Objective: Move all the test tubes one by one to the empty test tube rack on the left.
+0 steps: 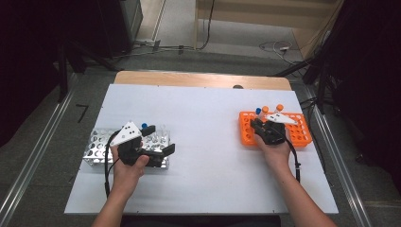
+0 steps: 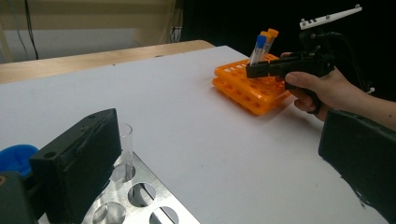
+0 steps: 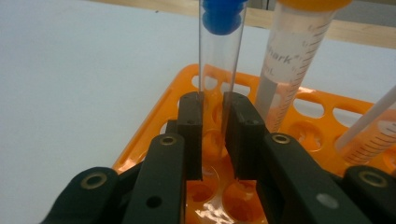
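An orange tube rack [image 1: 300, 135] sits at the right of the white table. In it stand a clear blue-capped tube [image 1: 258, 112] and two orange-capped tubes [image 1: 280, 108]. My right gripper [image 1: 257, 124] reaches over the rack, its jaws closed on the lower part of the blue-capped tube [image 3: 219, 51], which stands upright. At the left my left gripper [image 1: 158, 140] hovers over a metal rack [image 1: 97, 149] with its jaws wide apart and nothing between them. A clear uncapped tube [image 2: 124, 148] stands in the metal rack [image 2: 140, 198] beside its left jaw. Something blue [image 2: 16, 157] shows at that view's left edge.
A large orange-capped tube marked with a scale [image 3: 292, 60] stands just right of the gripped tube, and another leans at the far right [image 3: 373, 130]. The white table top [image 1: 208, 142] lies between the two racks. The table's wooden edge [image 1: 198, 78] runs along the back.
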